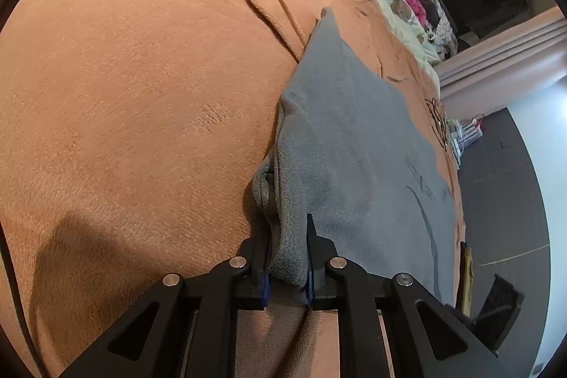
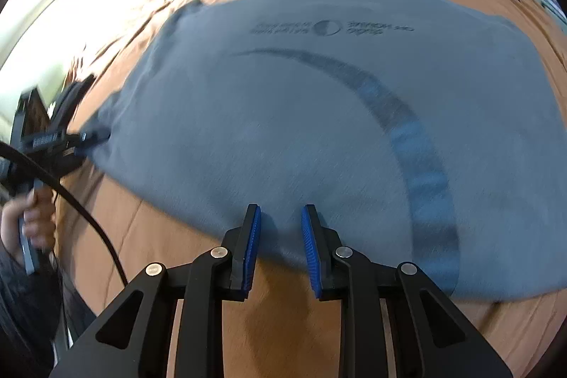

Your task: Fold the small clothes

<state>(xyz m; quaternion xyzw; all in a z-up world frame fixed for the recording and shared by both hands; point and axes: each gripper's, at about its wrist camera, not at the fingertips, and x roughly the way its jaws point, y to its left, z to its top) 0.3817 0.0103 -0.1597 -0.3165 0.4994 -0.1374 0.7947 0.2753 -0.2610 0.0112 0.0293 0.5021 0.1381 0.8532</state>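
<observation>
Grey T-shirt spread flat on a bed's orange blanket.
Left claw is clamped on a bunched fold at the shirt's edge; right claw stands partly open, straddling the near hem, its pads not pressing.

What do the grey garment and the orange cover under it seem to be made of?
Grey garment: probably soft cotton knit, matte; it bunches into thick, fuzzy folds between the left gripper fingers, and bears a dark print.
Orange cover: seemingly plush fleece, with short nap, slight sheen and soft wrinkles.
</observation>
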